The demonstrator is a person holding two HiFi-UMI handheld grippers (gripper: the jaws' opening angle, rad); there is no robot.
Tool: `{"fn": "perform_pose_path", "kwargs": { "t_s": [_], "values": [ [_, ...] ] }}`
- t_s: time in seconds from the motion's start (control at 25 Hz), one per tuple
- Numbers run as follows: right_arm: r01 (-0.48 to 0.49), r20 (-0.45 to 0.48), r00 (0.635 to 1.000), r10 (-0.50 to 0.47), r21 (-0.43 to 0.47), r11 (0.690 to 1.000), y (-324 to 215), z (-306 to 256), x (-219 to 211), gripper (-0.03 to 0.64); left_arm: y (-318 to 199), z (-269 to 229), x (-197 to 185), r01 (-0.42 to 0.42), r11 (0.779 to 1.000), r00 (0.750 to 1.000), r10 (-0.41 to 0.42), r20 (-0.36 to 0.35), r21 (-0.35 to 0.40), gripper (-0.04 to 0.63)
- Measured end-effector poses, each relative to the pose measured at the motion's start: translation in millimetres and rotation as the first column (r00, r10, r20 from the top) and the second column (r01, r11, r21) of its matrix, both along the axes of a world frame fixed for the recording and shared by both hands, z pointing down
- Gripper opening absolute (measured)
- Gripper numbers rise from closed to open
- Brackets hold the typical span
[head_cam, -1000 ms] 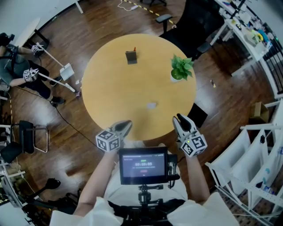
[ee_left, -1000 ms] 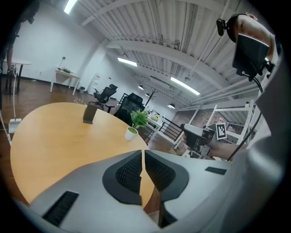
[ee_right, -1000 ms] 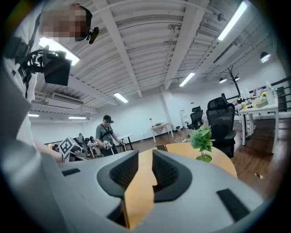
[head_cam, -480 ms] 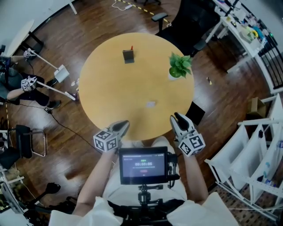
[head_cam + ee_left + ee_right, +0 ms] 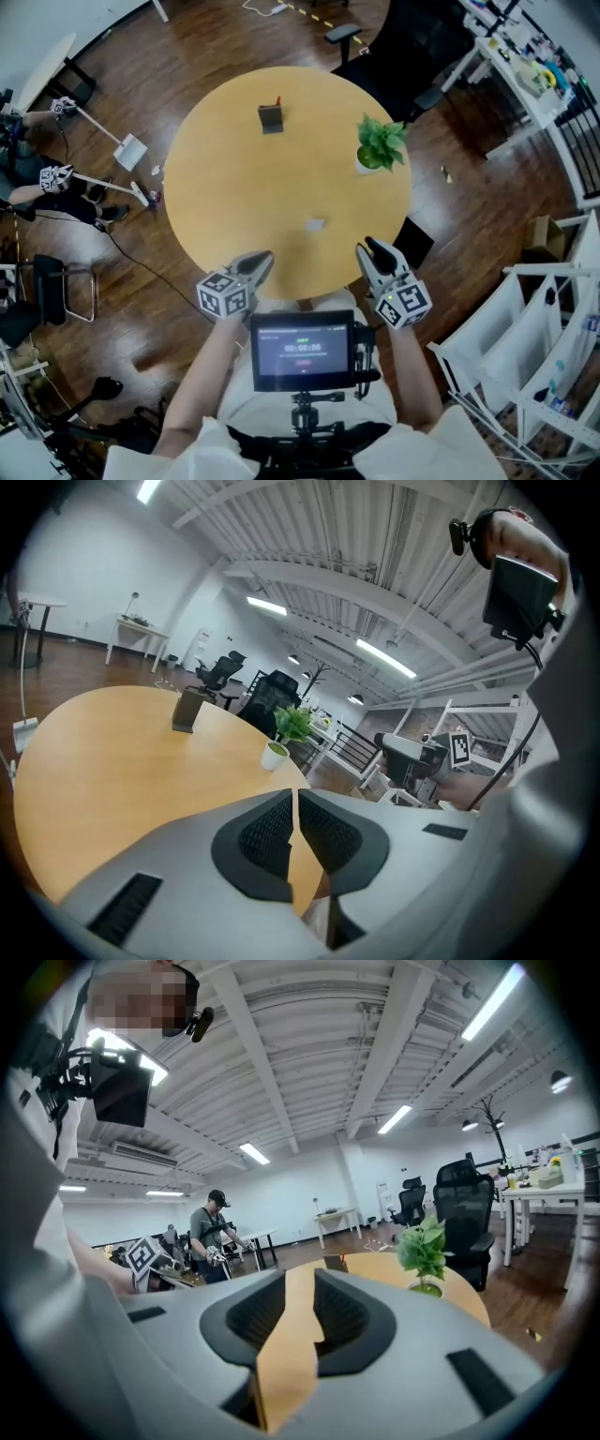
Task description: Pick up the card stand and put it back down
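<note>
Right now we stand at the near edge of the round wooden tabletop (image 5: 234, 187), which fills the middle of the head view. Our left gripper (image 5: 256, 265) hovers over that near rim with its jaws pressed together on nothing. Our right gripper (image 5: 368, 249) hovers beside it, jaws parted, with only bare wood showing in the gap. A potted plant (image 5: 380, 145) sits toward the far right of the tabletop. The card stand (image 5: 272, 118), dark and upright, sits at the far side, well apart from both grippers, so we judge the pickup not yet begun. A small pale scrap (image 5: 315, 224) lies between us and the stand.

The reach ahead is long, across nearly the whole tabletop. Leaning in, we could strike the stand with a jaw tip and knock it over instead of straddling it. The closed left jaws would have to part before they could take it. A right-hand approach swung too wide could brush the plant's leaves.
</note>
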State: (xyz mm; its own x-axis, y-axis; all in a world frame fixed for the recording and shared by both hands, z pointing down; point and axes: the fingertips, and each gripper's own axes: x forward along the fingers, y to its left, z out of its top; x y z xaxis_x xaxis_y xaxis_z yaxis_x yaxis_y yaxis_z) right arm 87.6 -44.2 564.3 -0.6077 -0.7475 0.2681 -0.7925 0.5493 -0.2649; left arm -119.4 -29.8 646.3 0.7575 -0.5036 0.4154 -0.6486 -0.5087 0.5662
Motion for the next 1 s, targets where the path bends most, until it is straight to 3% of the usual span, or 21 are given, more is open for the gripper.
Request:
{"fn": "perform_pose_path", "kwargs": {
  "t_s": [0.44,1.0],
  "values": [
    [0.156,-0.061,0.986,-0.158,-0.039,0.987,-50,17,15,0.106,-31,-14,34,0.081,0.997,0.997,-0.081,0.000,0.004,0.011],
    [0.342,-0.136,0.922,-0.364,-0.160,0.926,-75,90,-19,0.106,-28,-19,6,0.233,0.972,0.972,-0.233,0.038,-0.002,0.011]
  ]
}}
